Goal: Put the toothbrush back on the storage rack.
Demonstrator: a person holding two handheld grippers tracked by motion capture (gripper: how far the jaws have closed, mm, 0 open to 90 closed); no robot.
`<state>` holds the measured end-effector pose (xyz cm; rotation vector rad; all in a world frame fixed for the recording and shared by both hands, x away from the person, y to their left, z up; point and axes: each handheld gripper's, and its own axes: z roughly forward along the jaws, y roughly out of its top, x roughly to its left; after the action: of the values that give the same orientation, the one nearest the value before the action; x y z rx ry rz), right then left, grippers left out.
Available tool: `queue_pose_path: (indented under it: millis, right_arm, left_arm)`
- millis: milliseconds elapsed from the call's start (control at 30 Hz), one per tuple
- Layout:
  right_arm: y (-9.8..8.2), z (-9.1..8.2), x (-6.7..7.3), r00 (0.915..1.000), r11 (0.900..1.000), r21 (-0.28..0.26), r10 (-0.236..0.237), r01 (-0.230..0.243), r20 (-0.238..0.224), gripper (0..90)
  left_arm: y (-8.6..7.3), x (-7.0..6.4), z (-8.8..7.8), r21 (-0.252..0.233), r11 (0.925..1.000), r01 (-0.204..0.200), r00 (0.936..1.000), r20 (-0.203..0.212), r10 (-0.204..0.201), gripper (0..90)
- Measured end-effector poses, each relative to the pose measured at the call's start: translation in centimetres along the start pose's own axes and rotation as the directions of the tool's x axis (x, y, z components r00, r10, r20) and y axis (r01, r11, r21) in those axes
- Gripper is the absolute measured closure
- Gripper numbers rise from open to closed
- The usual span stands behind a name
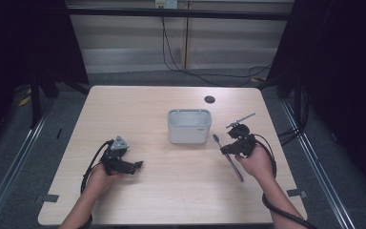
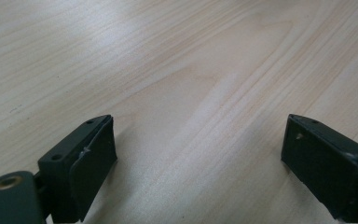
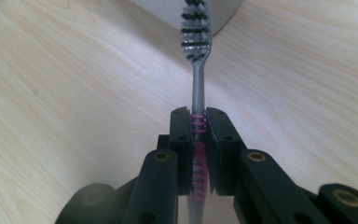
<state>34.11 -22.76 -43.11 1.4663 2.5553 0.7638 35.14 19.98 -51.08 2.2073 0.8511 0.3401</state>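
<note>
The right gripper point(image 3: 198, 135) pinches the toothbrush point(image 3: 196, 56), its bristle end pointing toward the grey bin point(image 1: 189, 126); left gripper point(image 2: 198, 154) spread. Pale wooden table point(image 1: 138, 109), dark room.

The person's forearms come in from the near edge of the tabletop point(image 1: 124, 105), one at each side. The left hand point(image 1: 101, 177) holds the left tool point(image 1: 134, 166) low and roughly level, pointing inward toward the middle — its jaws stand wide apart with nothing between them. The right hand point(image 1: 257, 163) carries the right tool point(image 1: 225, 149) raised, aimed forward and to the left — its jaws are clamped tight together on a thin handle.
</note>
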Motion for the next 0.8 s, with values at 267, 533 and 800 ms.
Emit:
queue_pose_path:
  millis: [267, 533, 800]
  right_arm:
    - [0.2, -1.0, -0.2, 1.0000, 0.999, -0.040, 0.005, -0.005, -0.008, 81.8]
    - [0.4, -2.1, 0.0, 1.0000, 0.994, -0.111, 0.003, -0.002, 0.009, 81.7]
    - [0.8, -2.8, 0.1, 0.9999, 0.986, -0.169, 0.007, -0.005, 0.011, 81.7]
  left_arm:
    - [0.0, 0.0, 0.0, 0.000, 1.0000, 0.000, 1.0000, 0.000, 0.000, 9.6]
    - [0.0, 0.0, 0.0, 0.000, 1.0000, 0.001, 1.0000, 0.001, -0.001, 9.6]
    - [0.0, 0.0, 0.0, 0.000, 1.0000, 0.001, 1.0000, 0.001, -0.001, 9.6]
